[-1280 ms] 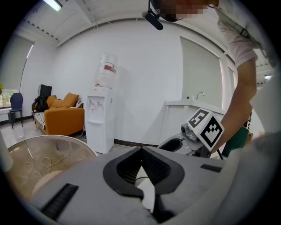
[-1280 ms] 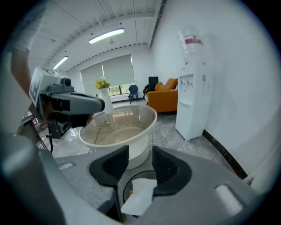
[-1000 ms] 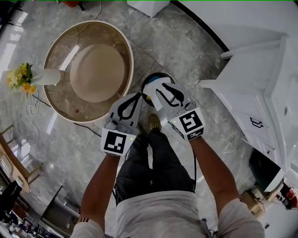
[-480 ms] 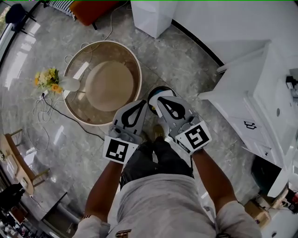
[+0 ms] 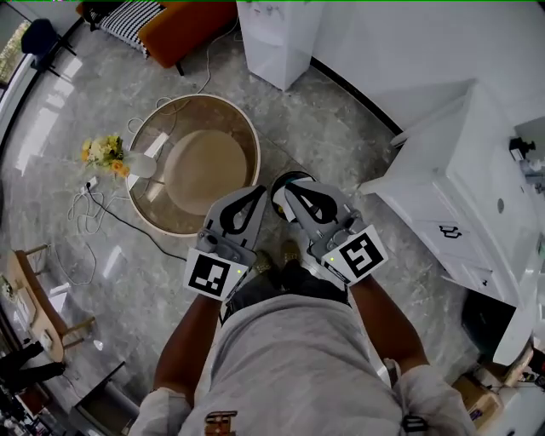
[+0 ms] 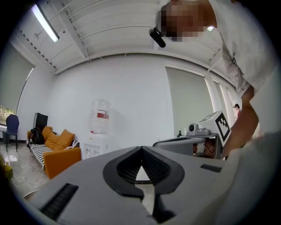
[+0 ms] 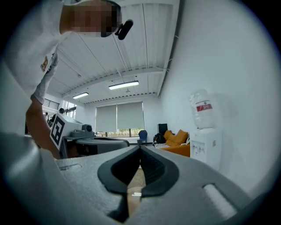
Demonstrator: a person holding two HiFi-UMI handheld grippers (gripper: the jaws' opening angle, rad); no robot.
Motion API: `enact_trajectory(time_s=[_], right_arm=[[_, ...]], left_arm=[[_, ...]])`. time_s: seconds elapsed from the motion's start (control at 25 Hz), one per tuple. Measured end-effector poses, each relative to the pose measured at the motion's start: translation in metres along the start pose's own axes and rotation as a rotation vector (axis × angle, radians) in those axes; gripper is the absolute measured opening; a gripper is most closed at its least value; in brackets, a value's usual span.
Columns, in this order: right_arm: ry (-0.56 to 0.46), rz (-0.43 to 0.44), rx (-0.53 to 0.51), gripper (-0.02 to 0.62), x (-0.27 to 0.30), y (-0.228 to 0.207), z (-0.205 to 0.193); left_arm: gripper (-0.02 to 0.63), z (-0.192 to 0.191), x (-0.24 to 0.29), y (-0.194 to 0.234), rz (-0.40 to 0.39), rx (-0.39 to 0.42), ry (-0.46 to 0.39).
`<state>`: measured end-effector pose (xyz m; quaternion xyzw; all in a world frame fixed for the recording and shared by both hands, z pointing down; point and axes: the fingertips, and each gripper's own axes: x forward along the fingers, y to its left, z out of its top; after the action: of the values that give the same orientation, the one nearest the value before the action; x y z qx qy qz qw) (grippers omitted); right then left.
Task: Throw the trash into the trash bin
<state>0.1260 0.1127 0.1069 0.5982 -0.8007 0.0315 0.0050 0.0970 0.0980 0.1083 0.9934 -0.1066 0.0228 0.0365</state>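
In the head view I stand over the floor with both grippers held level in front of me. My left gripper (image 5: pixel 258 191) is shut with nothing in it; its jaws meet at the tip (image 6: pixel 141 147). Close on its right, my right gripper (image 5: pixel 286 184) is also shut and empty (image 7: pixel 140 147). A small round dark trash bin (image 5: pixel 290 175) stands on the floor, mostly hidden under the right gripper's tips. I see no trash in any view.
A round glass table (image 5: pixel 162 136) stands to the left, with a vase of yellow flowers (image 5: pixel 109 154) and cables beside it. A white cabinet (image 5: pixel 460 170) lines the right. A water dispenser (image 5: pixel 272 34) and an orange sofa (image 5: pixel 183 21) stand at the far wall.
Both grippers have risen away from the floor and the bin, and the head view now takes in more of the room. The right jaws have closed.
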Motion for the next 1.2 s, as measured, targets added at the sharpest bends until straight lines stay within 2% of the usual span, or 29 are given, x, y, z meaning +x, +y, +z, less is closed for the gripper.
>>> enact_trajectory(time_s=[0.28, 0.44, 1.08, 1.2], right_arm=[[-0.038, 0.0, -0.042, 0.002, -0.004, 0.0, 0.027], [-0.06, -0.003, -0.052, 0.002, -0.004, 0.002, 0.04], [-0.077, -0.034, -0.069, 0.0, -0.017, 0.01, 0.053], [-0.075, -0.04, -0.07, 0.0, -0.02, 0.013, 0.054]], left_arm=[[0.0, 0.03, 0.001, -0.009, -0.02, 0.019, -0.057], [0.0, 0.053, 0.003, -0.01, -0.022, 0.027, -0.128], [0.0, 0.055, -0.011, -0.017, -0.031, 0.022, -0.121], [0.0, 0.06, -0.014, -0.02, -0.044, 0.018, -0.141]])
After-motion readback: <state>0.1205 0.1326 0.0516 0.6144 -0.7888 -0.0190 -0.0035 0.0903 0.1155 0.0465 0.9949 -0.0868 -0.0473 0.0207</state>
